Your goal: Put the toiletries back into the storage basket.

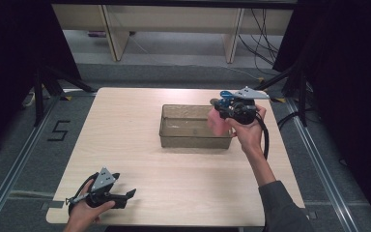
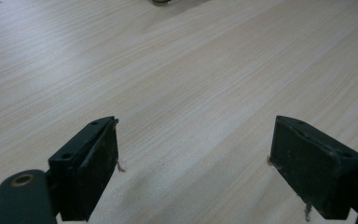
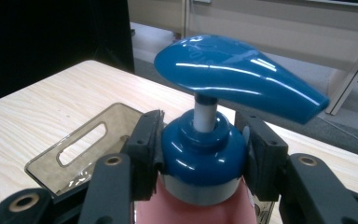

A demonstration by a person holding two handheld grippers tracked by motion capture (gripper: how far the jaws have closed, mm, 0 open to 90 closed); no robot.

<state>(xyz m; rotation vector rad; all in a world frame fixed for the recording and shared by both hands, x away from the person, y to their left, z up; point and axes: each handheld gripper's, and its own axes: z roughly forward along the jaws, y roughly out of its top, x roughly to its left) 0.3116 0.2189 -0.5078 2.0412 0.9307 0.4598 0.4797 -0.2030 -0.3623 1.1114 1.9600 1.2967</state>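
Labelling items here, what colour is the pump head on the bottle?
Glossy blue pump head on a pink bottle, seen best in the right gripper view.

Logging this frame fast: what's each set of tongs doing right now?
Left tongs: open, nothing between them, low over the table.
Right tongs: shut on the pump bottle, gripping its blue collar, over the clear bin.

Recording lab, curtained test bay.
Wooden table between black curtains; taped "5" floor marker, metal rails, loose cables, tripod legs.
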